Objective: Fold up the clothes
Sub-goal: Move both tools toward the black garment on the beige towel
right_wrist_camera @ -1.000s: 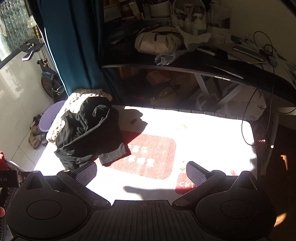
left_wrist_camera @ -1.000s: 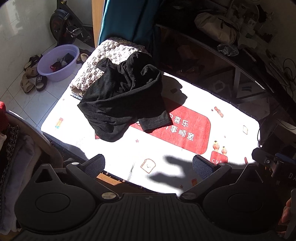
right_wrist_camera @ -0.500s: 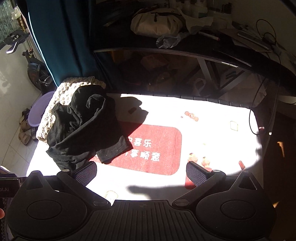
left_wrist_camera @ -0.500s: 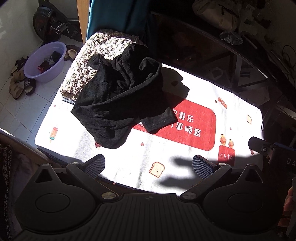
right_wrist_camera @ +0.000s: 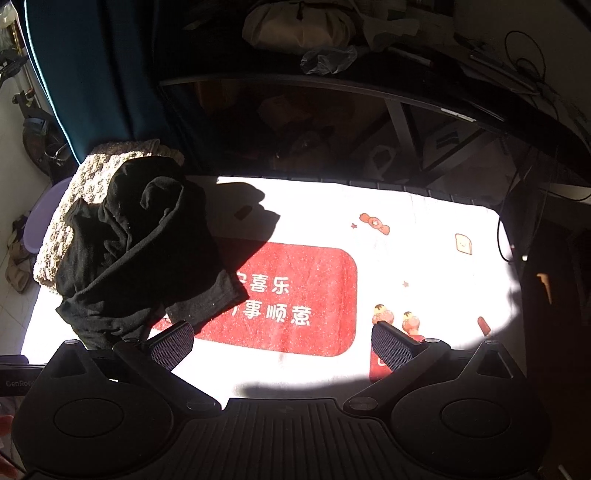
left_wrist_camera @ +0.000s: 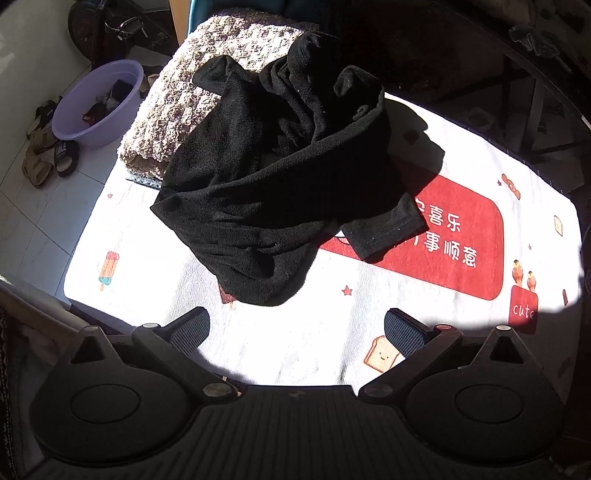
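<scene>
1. The left gripper [left_wrist_camera: 297,328] stood wide apart at the bottom of the left wrist view, with nothing between its fingers, and it hung above the near edge of the white printed mat [left_wrist_camera: 314,332].
2. The right gripper [right_wrist_camera: 282,341] was also spread wide and empty, low in the right wrist view, over the same mat [right_wrist_camera: 424,258].
3. Just above the left gripper, in the centre of the frame, the black garment [left_wrist_camera: 280,177] lay crumpled in a heap on the mat. One cuff or hem end [left_wrist_camera: 384,229] reached to the right and lay on the red panel [left_wrist_camera: 461,236] with white characters.
4. In the right wrist view the black garment [right_wrist_camera: 140,251] was at the centre left, and its near edge was just beside the gripper's left finger [right_wrist_camera: 171,345]; I could not tell whether they touched.
5. The upper part of the garment lay on a beige knitted cloth [left_wrist_camera: 192,88] at the upper left of the left wrist view.
6. Further out, at the far left, a purple basin [left_wrist_camera: 99,107] stood on the tiled floor with sandals [left_wrist_camera: 48,155] beside it.
7. Behind the mat, at the top of the right wrist view, a dark desk [right_wrist_camera: 369,85] carried a beige bag [right_wrist_camera: 299,26], and its underside was in deep shadow.
</scene>
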The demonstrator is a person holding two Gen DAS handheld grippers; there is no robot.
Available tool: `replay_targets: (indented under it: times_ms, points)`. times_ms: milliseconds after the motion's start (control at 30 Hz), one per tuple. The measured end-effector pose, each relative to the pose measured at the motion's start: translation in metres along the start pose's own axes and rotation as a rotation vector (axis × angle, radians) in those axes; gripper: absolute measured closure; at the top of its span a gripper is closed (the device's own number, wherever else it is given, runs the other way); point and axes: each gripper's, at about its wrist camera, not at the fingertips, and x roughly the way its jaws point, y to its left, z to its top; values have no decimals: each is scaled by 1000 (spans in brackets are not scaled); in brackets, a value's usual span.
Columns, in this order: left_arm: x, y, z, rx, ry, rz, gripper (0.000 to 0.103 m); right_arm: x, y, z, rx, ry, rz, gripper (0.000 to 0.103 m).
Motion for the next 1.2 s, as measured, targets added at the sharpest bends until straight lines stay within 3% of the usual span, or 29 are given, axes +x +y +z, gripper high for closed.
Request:
replay_targets:
  times_ms: [200, 367, 533, 767, 833, 900, 1000, 1200]
  points:
    - [4, -13, 3, 24, -43, -24, 0, 13, 4, -5, 5, -25, 0, 1]
    - [15, -15, 12, 57, -85, -11, 0, 29, 15, -5, -93, -76, -20, 1]
    - [58, 4, 43, 44, -88, 69, 1, 59, 15, 6, -72, -61, -5, 1]
    - [97, 33, 107, -51, -127, 112, 1, 113, 27, 31, -127, -37, 14, 1]
    - [112, 40, 125, -95, -113, 111, 1, 130, 32, 41, -143, -33, 20, 1]
    - [134, 42, 135, -84, -47, 134, 0, 145, 36, 50, -150, -29, 25, 1]
    - [141, 37, 135, -43, -59, 148, 0, 166, 42, 64, -162, -23, 23, 1]
    - [140, 38, 132, -83, -43, 153, 0, 188, 54, 78, -200, -6, 5, 1]
